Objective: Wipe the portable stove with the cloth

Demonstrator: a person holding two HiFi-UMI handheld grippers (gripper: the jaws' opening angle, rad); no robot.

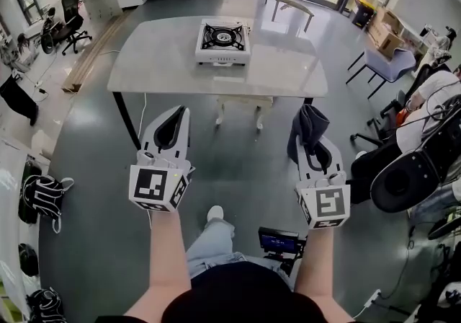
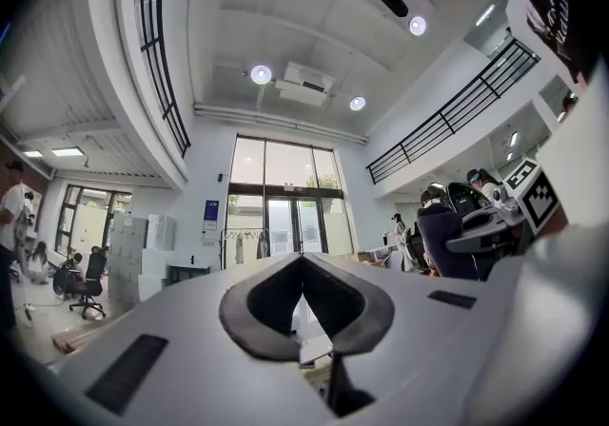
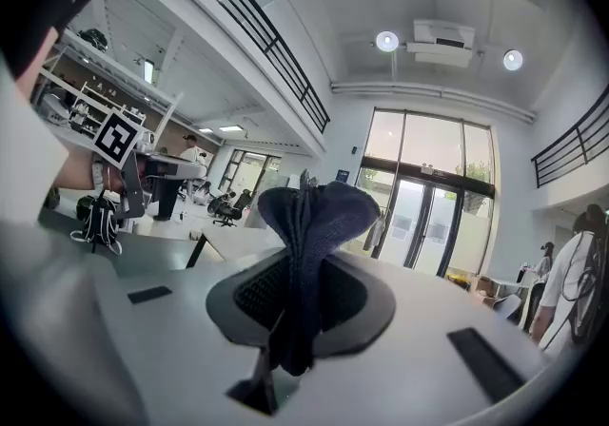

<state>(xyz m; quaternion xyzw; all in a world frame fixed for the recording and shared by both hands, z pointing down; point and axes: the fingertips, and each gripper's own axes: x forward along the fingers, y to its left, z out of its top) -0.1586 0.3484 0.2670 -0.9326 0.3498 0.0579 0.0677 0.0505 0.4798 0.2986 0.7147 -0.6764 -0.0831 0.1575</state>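
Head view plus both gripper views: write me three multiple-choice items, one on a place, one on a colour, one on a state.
1. Where is the portable stove?
A. On the table
B. On the floor
C. On a chair

2. What colour is the cloth?
A. White
B. Dark blue-grey
C. Red

3. What state is the left gripper in?
A. Shut on the cloth
B. Wide open
C. Shut with nothing held

Answers:
1 A: the stove sits on the tabletop, towards its far edge.
2 B: the fabric clamped in the right gripper looks dark blue-grey in both views.
3 C: its jaws meet at the tips and nothing lies between them.
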